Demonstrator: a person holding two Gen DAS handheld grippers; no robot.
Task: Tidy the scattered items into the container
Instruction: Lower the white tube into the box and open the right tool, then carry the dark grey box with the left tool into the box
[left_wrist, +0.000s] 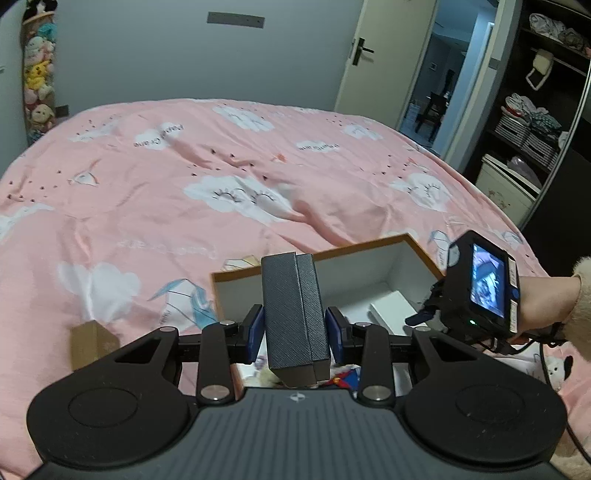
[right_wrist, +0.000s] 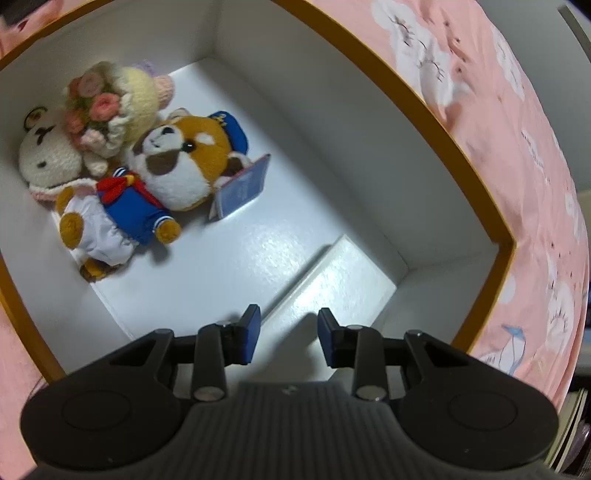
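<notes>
Upright dark grey box (left_wrist: 295, 314) above white, orange-rimmed container (left_wrist: 369, 247).

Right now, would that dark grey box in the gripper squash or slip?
Probably neither. The dark grey box keeps flat sides and sharp edges between the left gripper pads, so it looks stiff. Its textured skin likely helps the hold. The seam suggests a lid that might slide off.

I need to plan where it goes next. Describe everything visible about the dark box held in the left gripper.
The dark box is a slim rectangular case, charcoal grey with a fine woven-looking texture, like leatherette. A seam runs along its length where lid meets base. It stands roughly upright, tilted slightly, clamped on its two broad faces by the blue pads of the left gripper. It hangs above the near edge of the white-lined container on the pink bedspread; only the pads touch it.
</notes>
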